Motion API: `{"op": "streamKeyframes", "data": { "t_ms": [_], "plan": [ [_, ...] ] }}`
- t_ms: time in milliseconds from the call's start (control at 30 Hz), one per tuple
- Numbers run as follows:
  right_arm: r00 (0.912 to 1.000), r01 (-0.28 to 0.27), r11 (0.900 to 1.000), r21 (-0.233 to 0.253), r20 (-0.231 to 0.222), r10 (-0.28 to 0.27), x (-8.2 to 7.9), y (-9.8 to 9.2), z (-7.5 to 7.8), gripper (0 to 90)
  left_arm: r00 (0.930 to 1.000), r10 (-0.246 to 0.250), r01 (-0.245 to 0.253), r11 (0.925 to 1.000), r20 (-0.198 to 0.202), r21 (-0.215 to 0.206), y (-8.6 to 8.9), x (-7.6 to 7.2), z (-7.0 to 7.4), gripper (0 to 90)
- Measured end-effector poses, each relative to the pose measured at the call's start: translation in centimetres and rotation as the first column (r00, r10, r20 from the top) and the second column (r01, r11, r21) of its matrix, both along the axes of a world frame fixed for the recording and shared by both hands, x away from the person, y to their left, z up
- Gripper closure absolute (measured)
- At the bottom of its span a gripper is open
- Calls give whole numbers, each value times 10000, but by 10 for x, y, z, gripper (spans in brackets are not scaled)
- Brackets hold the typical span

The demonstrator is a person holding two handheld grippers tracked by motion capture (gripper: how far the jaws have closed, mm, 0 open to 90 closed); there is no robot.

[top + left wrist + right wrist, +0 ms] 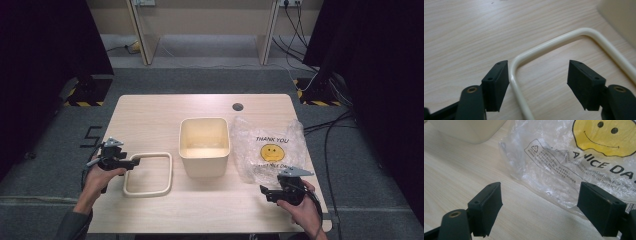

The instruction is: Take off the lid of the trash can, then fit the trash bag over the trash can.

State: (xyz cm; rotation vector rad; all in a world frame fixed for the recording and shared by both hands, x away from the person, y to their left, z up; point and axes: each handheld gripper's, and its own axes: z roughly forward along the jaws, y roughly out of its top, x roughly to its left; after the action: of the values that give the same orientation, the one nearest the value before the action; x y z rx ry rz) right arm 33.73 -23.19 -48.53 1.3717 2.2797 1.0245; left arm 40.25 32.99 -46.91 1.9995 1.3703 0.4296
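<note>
Cream ring frame, smiley plastic bag

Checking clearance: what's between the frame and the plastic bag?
The cream bin stands between the frame and the plastic bag in the high view, with bare table on both sides of it.

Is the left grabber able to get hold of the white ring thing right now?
Probably yes. The left gripper stands open with the ring's corner bar between its jaws, and nothing lies in the way.
</note>
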Motion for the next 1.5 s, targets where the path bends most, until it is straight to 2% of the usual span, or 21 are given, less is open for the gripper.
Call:
{"op": "streamKeyframes", "data": {
  "t_ms": [67,200,233,333,367,400,500,533,633,700,800,833,900,967,1033,1167,1500],
  "plan": [
    [10000,32,10000,73,73,-33,0,-1,1,198,9999,110,-108,9992,49,-379,-4,-6,3,299],
    [10000,69,9996,287,60,-71,0,-2,2,198,9999,65,-52,9968,155,-798,-13,-18,8,239],
    [9999,99,9995,313,70,-101,0,-3,2,197,9997,55,-30,9948,241,-1022,-18,-24,10,227],
    [9998,125,9993,343,128,-129,1,-4,2,197,9996,71,-36,9926,285,-1212,-22,-30,10,188],
    [9996,200,9989,415,166,-207,1,-5,3,197,9992,88,-29,9884,378,-1517,-26,-36,10,180],
    [9996,200,9989,415,166,-207,1,-5,3,197,9992,88,-29,9884,378,-1517,-26,-36,10,167],
    [9991,361,9980,527,223,-373,2,-7,2,195,9985,52,49,9828,541,-1847,-32,-47,8,163],
    [9990,374,9978,550,236,-387,2,-7,2,195,9980,31,101,9786,637,-2054,-36,-52,6,162],
    [9985,456,9971,601,267,-472,2,-8,2,195,9979,-91,233,9745,647,-2230,-41,-58,3,161],
    [9981,521,9964,662,301,-542,2,-10,2,194,9975,-269,407,9746,652,-2204,-47,-64,0,161],
    [9974,614,9958,673,341,-638,3,-11,2,193,9941,-616,774,9796,894,-1854,-56,-72,-2,161],
    [9973,629,9956,692,335,-653,3,-11,2,193,9922,-787,962,9765,963,-1928,-61,-78,-5,161],
    [9973,639,9955,699,327,-663,3,-11,2,193,9913,-893,1066,9757,968,-1913,-64,-80,-6,161],
    [9973,645,9956,681,315,-668,3,-12,1,192,9895,-1058,1216,9777,986,-1714,-70,-86,-11,161],
    [9973,640,9957,669,310,-662,3,-12,1,192,9886,-1154,1310,9758,966,-1749,-72,-89,-16,161],
    [9972,650,9957,662,317,-673,3,-11,1,191,9889,-1252,1374,9754,797,-1725,-74,-91,-22,161],
    [9953,834,9943,662,432,-864,6,-11,1,185,9891,-1189,1311,9796,864,-1521,-74,-94,-24,161]
  ]
}}
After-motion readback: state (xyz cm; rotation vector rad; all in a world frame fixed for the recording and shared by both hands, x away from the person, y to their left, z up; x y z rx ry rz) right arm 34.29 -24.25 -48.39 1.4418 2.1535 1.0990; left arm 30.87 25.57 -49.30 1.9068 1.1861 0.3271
